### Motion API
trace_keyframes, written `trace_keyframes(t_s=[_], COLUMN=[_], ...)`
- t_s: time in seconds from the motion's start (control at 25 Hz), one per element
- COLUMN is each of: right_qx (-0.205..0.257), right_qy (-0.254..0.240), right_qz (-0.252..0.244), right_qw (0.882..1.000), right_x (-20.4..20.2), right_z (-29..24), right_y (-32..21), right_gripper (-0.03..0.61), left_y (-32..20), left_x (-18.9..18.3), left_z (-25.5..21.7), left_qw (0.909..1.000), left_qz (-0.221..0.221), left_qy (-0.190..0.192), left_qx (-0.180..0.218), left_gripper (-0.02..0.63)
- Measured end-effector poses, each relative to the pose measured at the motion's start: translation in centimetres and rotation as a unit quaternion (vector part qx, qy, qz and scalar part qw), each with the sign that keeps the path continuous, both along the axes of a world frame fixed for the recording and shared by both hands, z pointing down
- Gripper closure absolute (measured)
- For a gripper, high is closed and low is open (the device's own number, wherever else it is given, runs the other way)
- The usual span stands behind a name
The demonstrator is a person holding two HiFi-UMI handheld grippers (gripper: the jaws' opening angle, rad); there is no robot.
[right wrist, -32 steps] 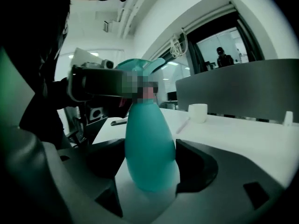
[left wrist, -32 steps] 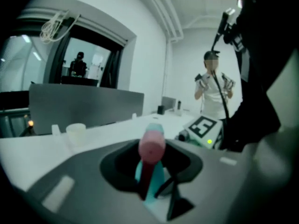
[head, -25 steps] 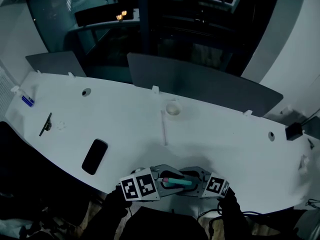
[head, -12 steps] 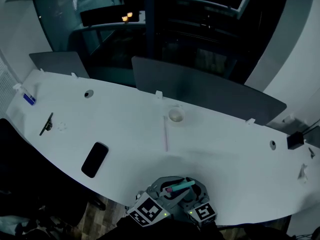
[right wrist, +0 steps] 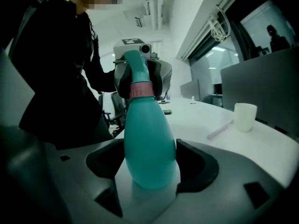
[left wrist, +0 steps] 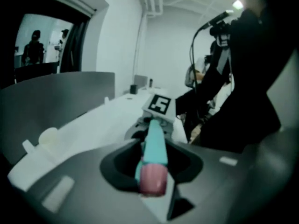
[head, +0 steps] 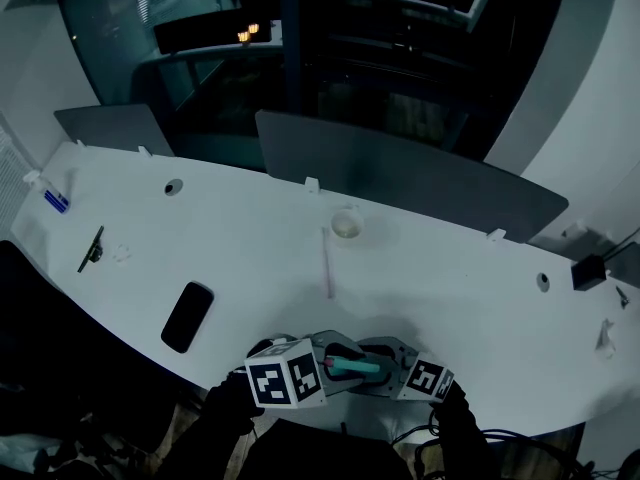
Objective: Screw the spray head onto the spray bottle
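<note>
The left gripper [left wrist: 152,164] has its jaws closed on the spray head [left wrist: 152,180] at its pink ring. The right gripper [right wrist: 150,169] squeezes the blue-green spray bottle [right wrist: 149,139], up in the air by the near edge of the white counter [head: 250,258]. I think it is best to hold the bottle steady and turn the head on straight. A phone [head: 188,315] and a cup [head: 346,223] sit farther off, and the room is dark

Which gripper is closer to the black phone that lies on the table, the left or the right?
Left. The left gripper, shut on the spray head, is to the right of the phone; the right gripper, holding the spray bottle, lies farther right.
</note>
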State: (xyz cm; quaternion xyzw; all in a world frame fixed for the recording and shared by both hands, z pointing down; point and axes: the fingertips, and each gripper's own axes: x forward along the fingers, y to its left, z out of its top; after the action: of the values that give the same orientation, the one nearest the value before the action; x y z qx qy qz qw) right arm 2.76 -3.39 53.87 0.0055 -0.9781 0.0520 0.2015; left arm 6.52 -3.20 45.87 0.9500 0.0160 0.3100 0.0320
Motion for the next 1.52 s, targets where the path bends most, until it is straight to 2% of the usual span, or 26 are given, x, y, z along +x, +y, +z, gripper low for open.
trace_keyframes(t_s=[0.08, 0.12, 0.2, 0.28, 0.32, 0.4, 0.48, 0.52, 0.56, 0.64, 0.76, 0.84, 0.96, 1.0, 1.04, 1.08, 1.16, 1.24, 1.36, 1.4, 1.44, 1.48, 1.52], right_qx=[-0.021, -0.030, -0.025, 0.006, 0.017, 0.024, 0.032, 0.038, 0.042, 0.046, 0.046, 0.038, 0.014, 0.002, -0.007, -0.009, 0.014, 0.034, 0.005, -0.003, -0.002, 0.004, 0.012], right_qy=[0.009, 0.009, 0.003, -0.012, -0.024, -0.037, -0.021, -0.012, -0.008, -0.008, -0.012, -0.023, -0.004, 0.005, 0.010, 0.010, -0.003, -0.026, -0.048, -0.053, -0.056, -0.054, -0.047], right_qz=[-0.015, 0.001, 0.071, 0.171, 0.226, 0.313, 0.358, 0.362, 0.355, 0.314, 0.213, 0.129, 0.015, 0.002, 0.010, 0.037, 0.131, 0.239, 0.361, 0.388, 0.403, 0.402, 0.387], right_qw=[1.000, 1.000, 0.997, 0.985, 0.974, 0.949, 0.933, 0.931, 0.934, 0.948, 0.976, 0.991, 1.000, 1.000, 1.000, 0.999, 0.991, 0.970, 0.931, 0.920, 0.913, 0.914, 0.921], right_x=[0.0, 0.0, 0.3, 1.1, 1.4, 1.4, 1.1, 1.0, 1.0, 1.0, 0.9, 0.3, 0.1, 0.0, 0.0, 0.1, 1.0, 2.6, 3.0, 2.9, 2.8, 2.8, 3.0], right_z=[0.3, 0.3, 0.0, -0.8, -1.3, -2.0, -1.9, -1.7, -1.6, -1.1, -0.8, -1.4, -0.8, -0.6, -0.5, -0.7, -1.2, -1.5, -1.2, -0.9, -0.7, -0.5, -0.2], right_y=[0.0, -0.1, -0.5, -1.1, -1.4, -1.9, -2.6, -2.9, -3.1, -2.9, -2.1, -1.4, -0.6, -0.6, -0.8, -1.2, -2.0, -2.3, -2.2, -2.4, -2.8, -3.2, -3.3], right_gripper=[0.232, 0.232, 0.232, 0.232, 0.232, 0.232, 0.232, 0.233, 0.233, 0.235, 0.235, 0.235, 0.235, 0.235, 0.233, 0.233, 0.233, 0.232, 0.233, 0.233, 0.233, 0.233, 0.233], left_y=[-0.1, -0.2, -0.6, -1.3, -1.8, -2.7, -3.3, -3.4, -3.4, -3.2, -2.3, -1.4, -0.6, -0.6, -0.8, -1.2, -2.0, -2.7, -3.6, -3.7, -3.7, -3.7, -3.6], left_x=[0.2, 0.3, 0.2, 0.0, 0.0, 0.0, 0.1, 0.2, 0.2, 0.2, 0.3, 0.2, 0.4, 0.5, 0.6, 0.6, 0.7, 0.8, 0.8, 0.9, 0.9, 1.0, 1.1], left_z=[-0.2, -0.3, -0.4, -0.6, -0.7, -0.9, -1.0, -1.0, -0.9, -0.6, -0.2, -0.1, 0.0, -0.1, -0.1, -0.2, -0.5, -0.7, -0.9, -0.8, -0.8, -0.7, -0.5], left_qw=[1.0000, 0.9999, 0.9979, 0.9912, 0.9853, 0.9680, 0.9494, 0.9441, 0.9434, 0.9549, 0.9830, 0.9950, 0.9998, 0.9998, 0.9998, 0.9994, 0.9949, 0.9834, 0.9544, 0.9467, 0.9428, 0.9431, 0.9473], left_qz=[0.004, -0.008, -0.055, -0.118, -0.154, -0.230, -0.289, -0.304, -0.306, -0.273, -0.164, -0.085, -0.004, 0.003, -0.004, -0.024, -0.086, -0.160, -0.270, -0.292, -0.303, -0.302, -0.290], left_qy=[0.003, 0.011, 0.035, 0.060, 0.072, 0.099, 0.121, 0.124, 0.123, 0.113, 0.082, 0.052, 0.016, 0.012, 0.015, 0.023, 0.052, 0.084, 0.126, 0.134, 0.136, 0.133, 0.128], left_qx=[0.000, 0.000, 0.001, 0.008, 0.014, 0.022, 0.028, 0.033, 0.037, 0.034, 0.016, 0.003, -0.012, -0.012, -0.008, -0.003, 0.010, 0.017, 0.020, 0.024, 0.032, 0.040, 0.045], left_gripper=[0.476, 0.476, 0.476, 0.476, 0.476, 0.476, 0.476, 0.476, 0.477, 0.477, 0.477, 0.477, 0.477, 0.477, 0.476, 0.476, 0.476, 0.476, 0.476, 0.476, 0.477, 0.477, 0.477])
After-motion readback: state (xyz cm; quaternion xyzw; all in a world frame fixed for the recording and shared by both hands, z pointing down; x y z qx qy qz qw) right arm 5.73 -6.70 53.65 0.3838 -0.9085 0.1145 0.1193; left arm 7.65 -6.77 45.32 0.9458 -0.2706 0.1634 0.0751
